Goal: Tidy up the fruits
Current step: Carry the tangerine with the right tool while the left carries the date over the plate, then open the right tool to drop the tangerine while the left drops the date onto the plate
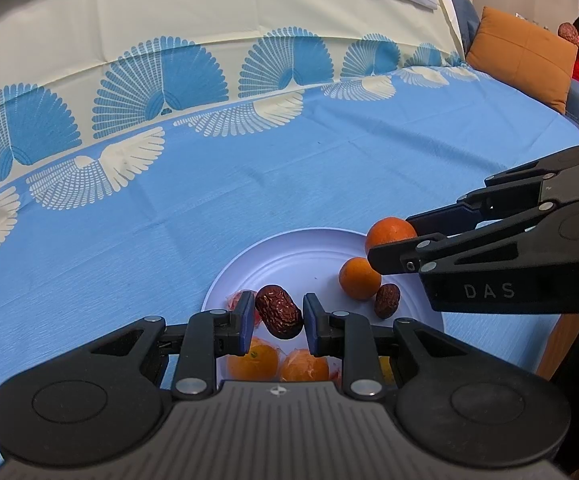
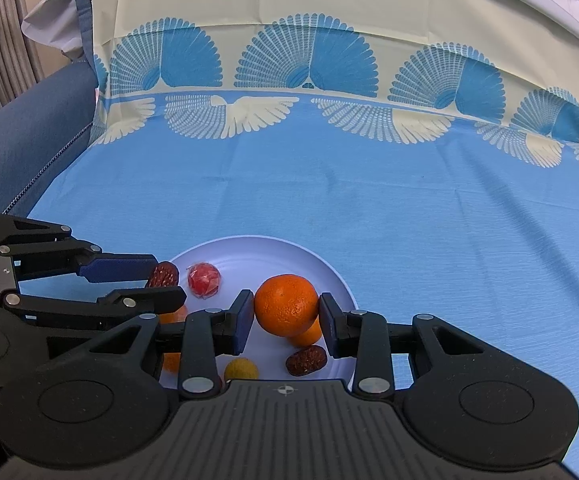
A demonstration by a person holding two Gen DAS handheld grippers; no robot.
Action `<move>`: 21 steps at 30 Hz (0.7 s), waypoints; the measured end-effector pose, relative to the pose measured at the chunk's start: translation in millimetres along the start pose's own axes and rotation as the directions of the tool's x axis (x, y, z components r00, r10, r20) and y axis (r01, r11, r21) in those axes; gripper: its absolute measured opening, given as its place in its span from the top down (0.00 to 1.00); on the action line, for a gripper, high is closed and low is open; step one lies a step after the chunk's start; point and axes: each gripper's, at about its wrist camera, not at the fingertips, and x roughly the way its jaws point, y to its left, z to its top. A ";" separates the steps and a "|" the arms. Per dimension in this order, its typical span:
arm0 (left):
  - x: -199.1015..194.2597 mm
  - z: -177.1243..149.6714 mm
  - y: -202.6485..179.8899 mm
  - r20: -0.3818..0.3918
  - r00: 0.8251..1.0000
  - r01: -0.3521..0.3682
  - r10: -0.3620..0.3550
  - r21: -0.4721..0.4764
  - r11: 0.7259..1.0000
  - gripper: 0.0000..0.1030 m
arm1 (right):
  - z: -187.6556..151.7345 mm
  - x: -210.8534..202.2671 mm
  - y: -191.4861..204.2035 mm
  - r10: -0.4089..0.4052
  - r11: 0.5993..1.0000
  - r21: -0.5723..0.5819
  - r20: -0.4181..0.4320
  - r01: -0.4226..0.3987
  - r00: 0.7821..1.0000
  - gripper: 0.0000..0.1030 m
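On the near part of the blue cloth that covers the bench, close to its near edge, stands a white plate (image 2: 329,268) with all the fruits on it, and both grippers are over this plate. The left gripper (image 1: 275,320) has its fingers narrow around a red date (image 1: 279,317); the date lies between the two pads with its long axis slanted, not straight across the gap, and it seems to be lifted a little above the oranges under it, although I cannot tell this for sure. The right gripper (image 2: 287,316) has its fingers set wider, one pad on each side of a large orange (image 2: 287,305), and the pads touch or almost touch its skin, so I judge that it is holding this orange. Just behind and below it sits a smaller orange (image 2: 309,336), and beside that one a second date (image 2: 306,360). A wrapped red fruit (image 2: 204,279) and a small yellow fruit (image 2: 241,370) rest nearer the left side of the plate. The two grippers stand very near to each other, the left one toward the left edge of the plate and the right one toward its right edge. The cloth beyond the plate is open toward the far edge, so each gripper may probably carry its fruit outward on its own side.
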 end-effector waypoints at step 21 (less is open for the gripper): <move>-0.1 4.0 17.0 -0.010 0.999 -0.040 0.039 -0.075 0.996 0.48 | 0.7 2.7 -4.1 -0.037 0.999 0.024 -0.015 0.037 0.999 0.17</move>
